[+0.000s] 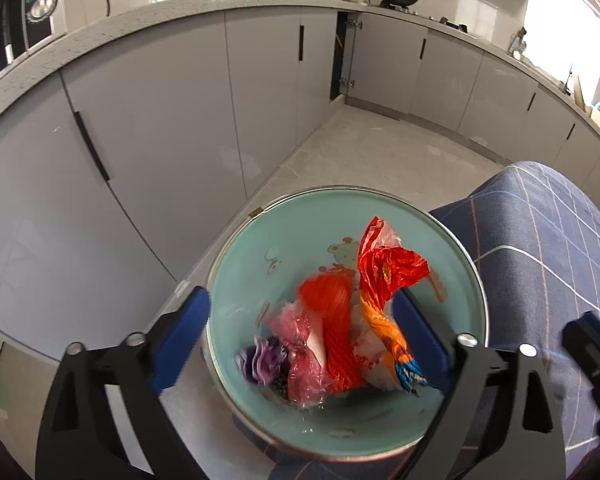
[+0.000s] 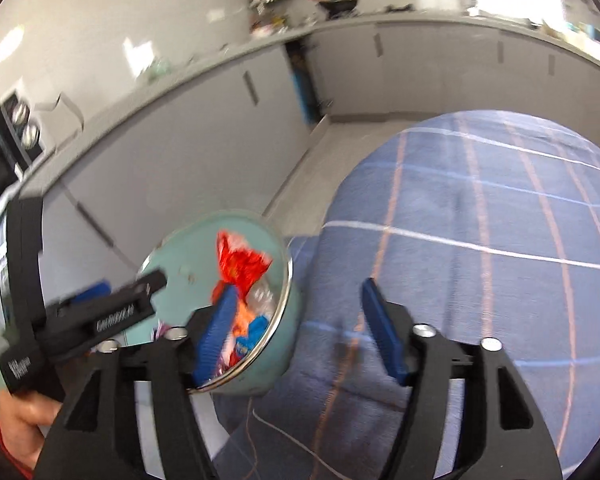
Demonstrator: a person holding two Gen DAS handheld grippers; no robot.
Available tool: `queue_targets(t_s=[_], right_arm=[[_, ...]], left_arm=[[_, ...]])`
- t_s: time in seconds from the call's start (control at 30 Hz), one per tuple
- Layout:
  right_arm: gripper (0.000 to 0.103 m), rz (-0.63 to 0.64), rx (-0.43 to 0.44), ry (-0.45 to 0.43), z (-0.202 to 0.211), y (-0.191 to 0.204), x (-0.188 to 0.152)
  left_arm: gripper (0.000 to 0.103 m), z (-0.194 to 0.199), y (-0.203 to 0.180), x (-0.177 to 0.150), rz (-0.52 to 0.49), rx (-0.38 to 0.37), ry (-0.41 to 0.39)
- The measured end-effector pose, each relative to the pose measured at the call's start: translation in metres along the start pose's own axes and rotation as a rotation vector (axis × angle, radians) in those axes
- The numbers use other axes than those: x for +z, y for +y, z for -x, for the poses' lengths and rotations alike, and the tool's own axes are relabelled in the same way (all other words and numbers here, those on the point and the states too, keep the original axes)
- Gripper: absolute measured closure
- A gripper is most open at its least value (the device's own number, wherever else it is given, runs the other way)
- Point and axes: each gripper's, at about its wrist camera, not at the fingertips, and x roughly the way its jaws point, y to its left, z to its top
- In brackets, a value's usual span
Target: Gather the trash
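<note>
A teal bin [image 1: 260,256] with a metal rim stands at the edge of the blue checked cloth. Inside lie several wrappers: a red-orange one [image 1: 384,268], an orange net [image 1: 332,320], a pink one [image 1: 300,344] and a purple one [image 1: 260,360]. My left gripper [image 1: 300,328] is open just above the bin, with the blurred wrappers between its blue fingers [image 1: 184,332]. In the right wrist view the bin [image 2: 288,336] sits at the left with the red wrapper [image 2: 240,264] in it. My right gripper [image 2: 300,332] is open and empty over the cloth beside the bin.
The blue checked cloth [image 2: 480,220] covers the table to the right. Grey kitchen cabinets [image 1: 160,120] and a counter run behind, with a pale floor [image 1: 372,156] below. A microwave [image 1: 16,8] stands at the far left.
</note>
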Motion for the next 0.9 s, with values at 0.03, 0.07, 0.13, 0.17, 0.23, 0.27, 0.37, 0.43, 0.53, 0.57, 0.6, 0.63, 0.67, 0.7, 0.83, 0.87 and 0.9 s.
queue_targets(t_s=[0.03, 0.07, 0.13, 0.17, 0.23, 0.27, 0.37, 0.43, 0.53, 0.57, 0.6, 0.63, 0.67, 0.7, 0.83, 0.87, 0.9], right_arm=[[0.031, -0.010, 0.001, -0.019, 0.006, -0.001, 0.000], [0.030, -0.016, 0.007, -0.034, 0.012, -0.001, -0.001], [0.028, -0.017, 0.021, -0.044, 0.019, 0.001, -0.003], [0.027, -0.020, 0.028, -0.048, 0.023, 0.002, -0.006], [0.024, -0.023, 0.044, -0.062, 0.031, 0.005, -0.010], [0.022, -0.020, 0.049, -0.067, 0.034, 0.007, -0.012], [0.021, -0.016, 0.062, -0.081, 0.043, 0.016, -0.019], [0.021, -0.009, 0.071, -0.087, 0.049, 0.021, -0.024], [0.021, 0.008, 0.078, -0.109, 0.063, 0.029, -0.030], [0.021, 0.012, 0.080, -0.116, 0.066, 0.031, -0.032], [0.021, 0.015, 0.081, -0.129, 0.072, 0.033, -0.033], [0.021, 0.017, 0.081, -0.147, 0.078, 0.035, -0.034], [0.019, 0.019, 0.081, -0.160, 0.084, 0.038, -0.035], [0.018, 0.022, 0.081, -0.179, 0.091, 0.040, -0.037], [0.017, 0.045, 0.072, -0.253, 0.114, 0.047, -0.042], [0.017, 0.050, 0.070, -0.266, 0.118, 0.048, -0.043], [0.017, 0.052, 0.069, -0.281, 0.123, 0.049, -0.044]], left_arm=[[0.006, 0.006, 0.000, -0.002, -0.005, 0.019, -0.015], [0.006, 0.011, 0.001, -0.005, -0.012, 0.034, -0.029], [0.006, 0.024, 0.001, -0.013, -0.020, 0.049, -0.050], [0.006, 0.029, 0.003, -0.016, -0.020, 0.051, -0.056], [0.006, 0.044, 0.007, -0.026, -0.015, 0.064, -0.075], [0.006, 0.049, 0.008, -0.029, -0.013, 0.069, -0.082], [0.006, 0.067, 0.016, -0.045, 0.004, 0.088, -0.104], [0.006, 0.078, 0.021, -0.055, 0.012, 0.096, -0.117], [0.006, 0.096, 0.025, -0.068, 0.019, 0.110, -0.150], [0.006, 0.102, 0.026, -0.071, 0.023, 0.113, -0.164], [0.006, 0.107, 0.028, -0.074, 0.028, 0.115, -0.177], [0.006, 0.114, 0.029, -0.078, 0.033, 0.115, -0.195], [0.006, 0.119, 0.030, -0.080, 0.035, 0.114, -0.209], [0.006, 0.126, 0.030, -0.082, 0.037, 0.113, -0.227], [0.006, 0.152, 0.029, -0.086, 0.032, 0.115, -0.297], [0.006, 0.156, 0.029, -0.087, 0.030, 0.115, -0.310], [0.006, 0.162, 0.029, -0.088, 0.027, 0.115, -0.329]])
